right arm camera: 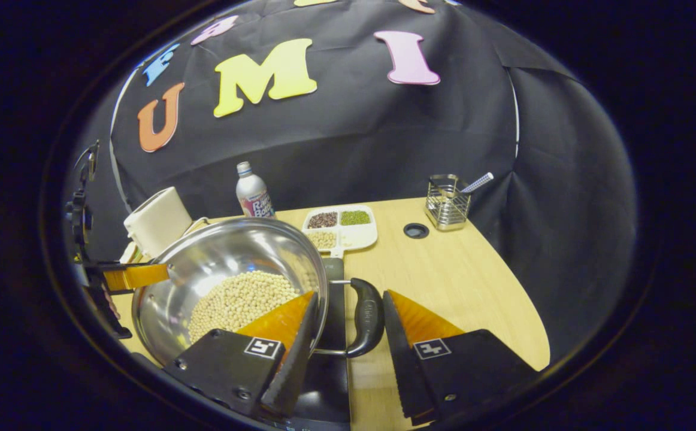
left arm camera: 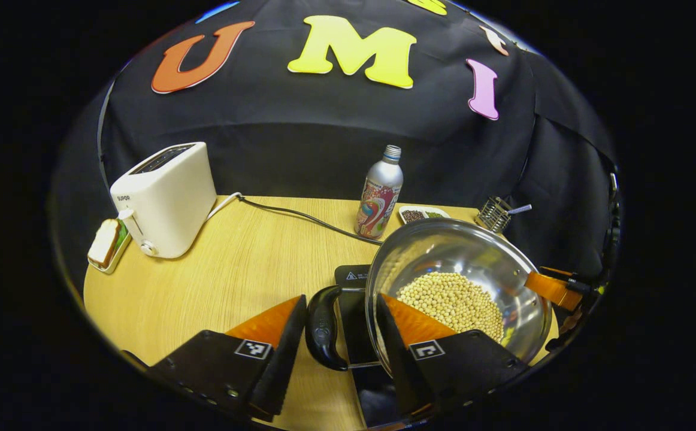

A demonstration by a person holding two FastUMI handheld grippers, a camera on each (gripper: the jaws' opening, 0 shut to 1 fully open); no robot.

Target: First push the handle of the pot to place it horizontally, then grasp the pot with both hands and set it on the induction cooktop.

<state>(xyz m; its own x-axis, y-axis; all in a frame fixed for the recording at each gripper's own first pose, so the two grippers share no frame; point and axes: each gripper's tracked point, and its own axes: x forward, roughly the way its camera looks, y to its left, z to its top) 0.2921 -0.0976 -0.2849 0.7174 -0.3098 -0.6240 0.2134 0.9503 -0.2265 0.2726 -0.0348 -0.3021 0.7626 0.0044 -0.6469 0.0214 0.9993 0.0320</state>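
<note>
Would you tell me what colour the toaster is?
The toaster is white or cream, clearest in the left gripper view.

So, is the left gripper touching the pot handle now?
Cannot tell. In the left gripper view the left gripper straddles the black handle of the pot, its fingers close on both sides, but neither contact nor gap is plain.

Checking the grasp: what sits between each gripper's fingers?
A pot handle each: left gripper straddles one handle, right gripper the other handle.
</note>
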